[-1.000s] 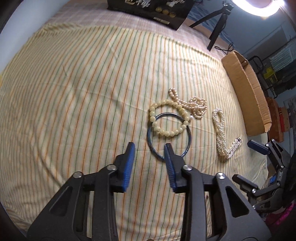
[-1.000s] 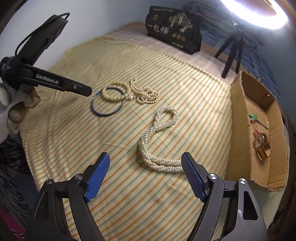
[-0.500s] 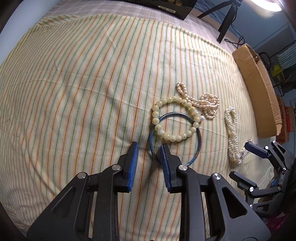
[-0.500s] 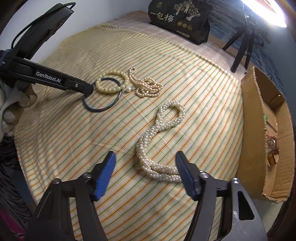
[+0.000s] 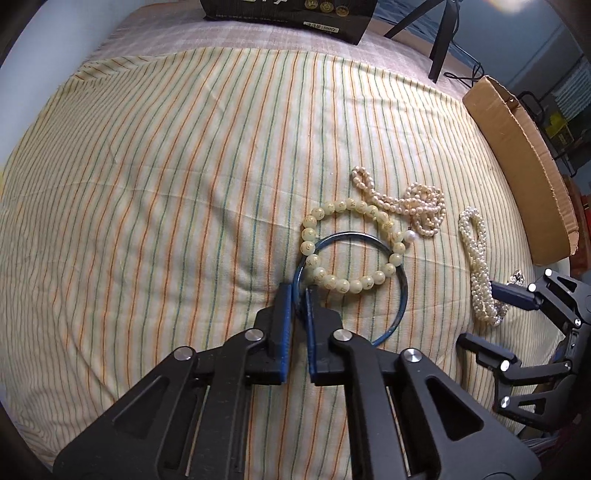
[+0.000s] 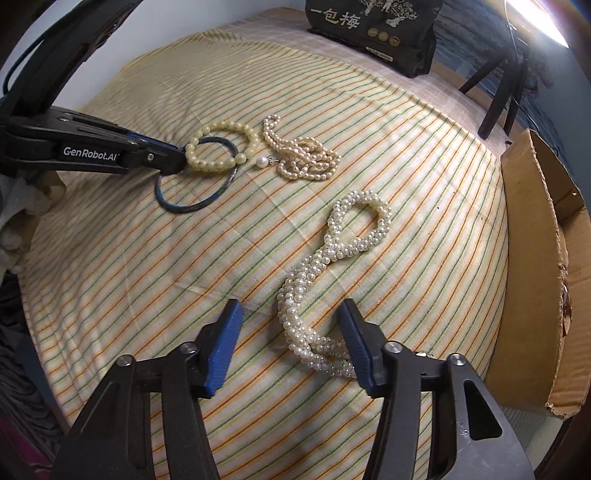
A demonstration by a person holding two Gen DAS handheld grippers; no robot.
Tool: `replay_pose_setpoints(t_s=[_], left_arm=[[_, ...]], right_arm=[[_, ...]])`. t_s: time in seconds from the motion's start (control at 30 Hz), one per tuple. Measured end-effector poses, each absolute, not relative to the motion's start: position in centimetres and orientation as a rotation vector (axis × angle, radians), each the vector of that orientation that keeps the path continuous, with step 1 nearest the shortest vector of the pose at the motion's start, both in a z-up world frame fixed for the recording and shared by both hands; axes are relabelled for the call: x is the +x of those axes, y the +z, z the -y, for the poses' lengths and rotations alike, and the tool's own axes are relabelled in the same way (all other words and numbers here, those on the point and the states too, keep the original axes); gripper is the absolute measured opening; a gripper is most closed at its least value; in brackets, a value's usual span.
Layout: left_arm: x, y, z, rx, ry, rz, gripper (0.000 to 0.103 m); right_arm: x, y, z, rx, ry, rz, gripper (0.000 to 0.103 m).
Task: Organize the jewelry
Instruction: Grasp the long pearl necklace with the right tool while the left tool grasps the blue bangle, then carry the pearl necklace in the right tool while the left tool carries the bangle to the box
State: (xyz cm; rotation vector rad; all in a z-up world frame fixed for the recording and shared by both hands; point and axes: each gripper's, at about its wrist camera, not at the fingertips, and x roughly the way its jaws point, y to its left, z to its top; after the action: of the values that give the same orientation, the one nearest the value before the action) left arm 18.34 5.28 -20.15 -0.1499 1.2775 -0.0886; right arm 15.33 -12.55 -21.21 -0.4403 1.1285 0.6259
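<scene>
My left gripper [image 5: 297, 295] is shut on the near rim of the blue bangle [image 5: 402, 291], which lies on the striped cloth [image 5: 166, 184]. A cream bead bracelet [image 5: 332, 284] rests across the bangle's far half. Beside them lie a pinkish pearl strand [image 5: 421, 210] and one loose pearl [image 6: 262, 161]. My right gripper [image 6: 288, 314] points down over the lower end of the white twisted pearl necklace [image 6: 343, 229]. Its jaws are closing, the necklace lies between the pads [image 6: 225, 332], and they are not pressing on it.
A cardboard box [image 6: 524, 258] with a few pieces inside stands along the cloth's right edge. A black printed bag [image 6: 373, 26] and a tripod [image 6: 498, 92] stand at the back. A gloved hand [image 6: 22, 206] holds the left gripper at the left edge.
The left jaws closed onto the bangle's rim after moving in on it. The right gripper sank toward the white necklace and its jaws narrowed.
</scene>
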Motion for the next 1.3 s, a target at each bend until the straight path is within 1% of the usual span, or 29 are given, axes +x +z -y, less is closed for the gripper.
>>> replay_pose_setpoints(t_s=[0.03,0.07,0.13,0.23,0.63,1.07,1.3], left_arm=[[18.3,-20.1,-5.3,-0.15,-0.089,-1.276,0.004],[18.2,-20.0,-5.5,-0.157,-0.09,-1.275,0.004],[18.1,-19.7,-5.8,-0.178,-0.096,-1.275,0.002],[18.0,-19.3,-6.1,-0.213,-0.106,-1.269,0.002],[17.2,-15.4,-6.7,-0.325,-0.176,-1.195,0.001],[17.3,-14.6,-3.9,-0.358,-0.236,-1.183,0.001],[17.1,-13.1,-3.0,-0.361,-0.267,-1.153,0.001]], right_arm=[[15.2,-21.1,12.6,-0.438,0.626,-1.127,0.038],[15.3,-21.1,12.6,-0.435,0.627,-1.127,0.033],[15.3,-20.9,12.7,-0.422,0.628,-1.127,0.013],[15.6,-20.9,12.9,-0.404,0.62,-1.13,0.008],[15.1,-19.4,13.5,-0.35,0.6,-1.108,0.007],[15.6,-16.8,15.2,-0.276,0.571,-1.069,0.007],[15.6,-15.1,16.4,-0.233,0.556,-1.033,0.007]])
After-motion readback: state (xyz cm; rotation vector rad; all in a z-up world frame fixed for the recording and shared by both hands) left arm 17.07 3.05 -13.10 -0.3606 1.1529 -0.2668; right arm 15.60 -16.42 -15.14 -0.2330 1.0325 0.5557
